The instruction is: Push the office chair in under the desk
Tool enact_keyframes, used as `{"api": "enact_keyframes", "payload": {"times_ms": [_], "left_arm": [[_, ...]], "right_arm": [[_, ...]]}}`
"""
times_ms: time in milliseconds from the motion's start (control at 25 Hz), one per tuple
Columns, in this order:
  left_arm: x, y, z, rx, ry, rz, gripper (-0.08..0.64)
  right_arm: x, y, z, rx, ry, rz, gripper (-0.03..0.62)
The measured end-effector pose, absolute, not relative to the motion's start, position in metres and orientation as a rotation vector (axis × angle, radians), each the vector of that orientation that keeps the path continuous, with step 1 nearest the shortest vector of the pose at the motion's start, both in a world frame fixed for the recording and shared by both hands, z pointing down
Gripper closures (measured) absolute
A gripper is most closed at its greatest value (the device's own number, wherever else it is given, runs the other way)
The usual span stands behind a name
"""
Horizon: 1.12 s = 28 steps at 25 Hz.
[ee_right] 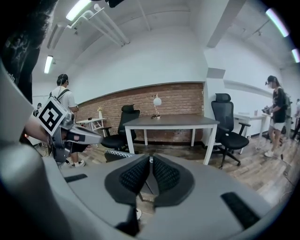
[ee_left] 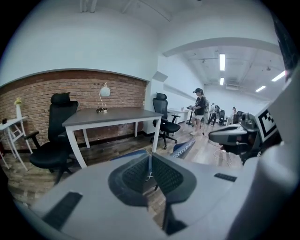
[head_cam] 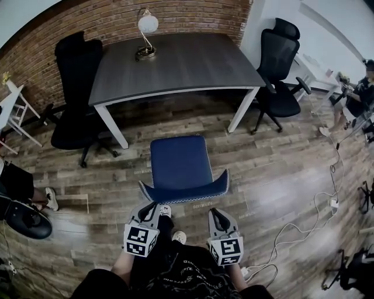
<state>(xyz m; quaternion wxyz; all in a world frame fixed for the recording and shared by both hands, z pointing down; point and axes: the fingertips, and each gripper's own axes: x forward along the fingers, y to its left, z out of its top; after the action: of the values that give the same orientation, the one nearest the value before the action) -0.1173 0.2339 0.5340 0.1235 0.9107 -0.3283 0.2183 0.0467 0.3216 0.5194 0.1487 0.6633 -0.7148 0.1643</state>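
So we're standing right behind the chair (head_cam: 180,166) and looking down at it. It's sitting out on the wood floor (head_cam: 274,169) just in front of the desk (head_cam: 175,64), roughly centred between the two near legs. The seat is facing the desk, and none of it is tucked under the top as far as we can tell. We're holding the left gripper (head_cam: 154,207) and the right gripper (head_cam: 215,212) side by side just behind the backrest, tips pointing at it, though we can't tell if either one is actually touching. Both are clenched tight, pads pressing together with nothing in between, and both gripper views are showing that pretty clearly. A lamp (head_cam: 146,32) is sitting at the far edge of the desk by the brick wall (head_cam: 193,17). One black chair (head_cam: 76,99) is parked at the desk's left end and another is parked at its right. A white cable (head_cam: 304,225) is snaking across the floor on our right.
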Motion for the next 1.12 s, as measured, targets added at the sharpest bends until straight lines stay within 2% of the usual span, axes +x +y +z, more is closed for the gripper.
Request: {"api": "enact_keyframes", "payload": {"times_ms": [160,280,400,520,800,960,1120], "left_arm": [[-0.113,0.232,0.542,2.656,-0.907,0.690,0.548],[-0.108,0.233,0.549,2.669,-0.853,0.735,0.456],[-0.103,0.234,0.549,2.695,-0.795,0.765,0.430],[-0.098,0.233,0.549,2.724,-0.746,0.791,0.416],[-0.093,0.243,0.575,2.738,-0.537,1.129,0.387],[-0.084,0.243,0.574,2.785,-0.506,1.185,0.370],[-0.085,0.240,0.588,2.707,-0.453,1.313,0.362]], "right_arm": [[0.050,0.314,0.523,1.861,-2.055,0.476,0.586],[0.052,0.308,0.526,1.831,-2.054,0.476,0.584],[0.051,0.302,0.531,1.793,-2.056,0.476,0.571],[0.049,0.295,0.533,1.709,-2.065,0.444,0.484],[0.048,0.282,0.542,1.507,-2.058,0.376,0.468],[0.045,0.279,0.550,1.353,-2.035,0.320,0.442],[0.040,0.273,0.560,1.196,-2.005,0.274,0.442]]}}
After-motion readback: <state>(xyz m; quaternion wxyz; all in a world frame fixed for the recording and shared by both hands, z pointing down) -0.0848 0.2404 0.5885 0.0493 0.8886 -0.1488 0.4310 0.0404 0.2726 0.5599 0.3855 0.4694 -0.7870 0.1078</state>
